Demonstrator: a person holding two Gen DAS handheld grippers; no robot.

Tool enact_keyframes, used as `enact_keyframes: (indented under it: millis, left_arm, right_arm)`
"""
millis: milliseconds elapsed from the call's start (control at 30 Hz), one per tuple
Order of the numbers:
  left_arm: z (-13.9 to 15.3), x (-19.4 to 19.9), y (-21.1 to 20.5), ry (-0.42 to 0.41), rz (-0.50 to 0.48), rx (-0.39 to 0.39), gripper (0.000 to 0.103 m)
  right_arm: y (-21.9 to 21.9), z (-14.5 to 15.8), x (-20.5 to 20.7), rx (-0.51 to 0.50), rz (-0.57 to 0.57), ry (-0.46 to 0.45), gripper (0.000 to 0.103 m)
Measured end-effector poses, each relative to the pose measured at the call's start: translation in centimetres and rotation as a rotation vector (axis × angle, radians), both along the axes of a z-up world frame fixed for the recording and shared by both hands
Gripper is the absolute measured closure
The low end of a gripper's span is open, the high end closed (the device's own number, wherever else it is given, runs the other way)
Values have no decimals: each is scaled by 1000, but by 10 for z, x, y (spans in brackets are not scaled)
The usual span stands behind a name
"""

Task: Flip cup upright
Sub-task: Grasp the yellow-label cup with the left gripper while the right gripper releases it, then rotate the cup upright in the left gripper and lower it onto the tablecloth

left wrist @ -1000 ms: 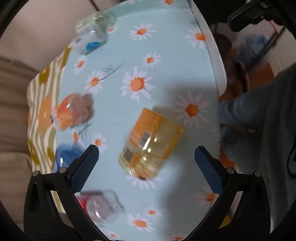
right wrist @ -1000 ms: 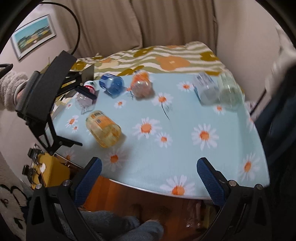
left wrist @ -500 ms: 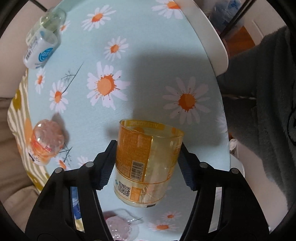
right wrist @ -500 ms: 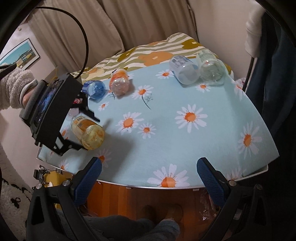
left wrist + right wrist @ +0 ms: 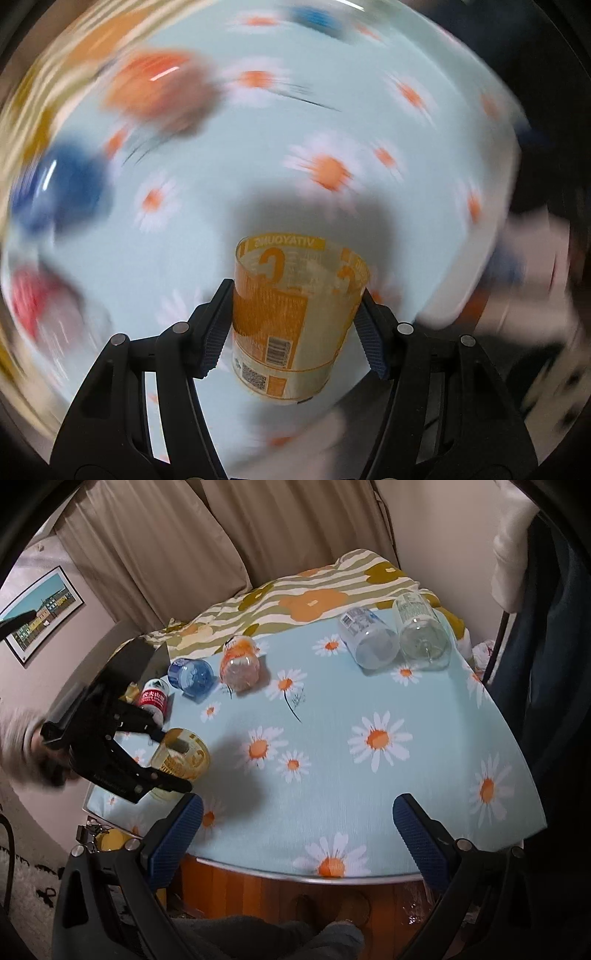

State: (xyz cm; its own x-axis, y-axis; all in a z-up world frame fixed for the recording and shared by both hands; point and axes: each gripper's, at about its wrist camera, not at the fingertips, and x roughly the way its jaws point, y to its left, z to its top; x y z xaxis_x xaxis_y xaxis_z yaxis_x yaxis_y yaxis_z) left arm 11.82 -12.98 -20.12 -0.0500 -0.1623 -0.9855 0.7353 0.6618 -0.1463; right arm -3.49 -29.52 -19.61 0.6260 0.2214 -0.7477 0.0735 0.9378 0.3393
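Your left gripper (image 5: 293, 325) clamps both pads on the orange cup (image 5: 295, 317) near the table's (image 5: 369, 768) left front corner. Its long axis runs along the fingers, open rim pointing away from you, tilted upward. Whether it holds anything is unclear. Your right gripper (image 5: 295, 830) hangs wide open, gripping nothing, over the front edge.

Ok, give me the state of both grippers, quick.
Left gripper: jaws closed on the yellow cup, held above the table.
Right gripper: jaws open, holding nothing.
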Motion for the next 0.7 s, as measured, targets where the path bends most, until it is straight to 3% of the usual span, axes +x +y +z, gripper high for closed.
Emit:
enact_keyframes:
  millis: [133,233,433,700]
  left_arm:
    - [-1,12,39,91,456,-67,36]
    - [-4,15,51,114,605,-90,36]
    - [-32,4,38,113,649,-84,36]
    - [-33,5,29,85,634,-85,36]
  right_arm:
    - [-5,1,10,32,7,-3,0]
    - [-5,1,20,62,20,-5,0]
    - [1,-2,40,70,84,-2,0]
    - [9,-3,49,58,140,6,0]
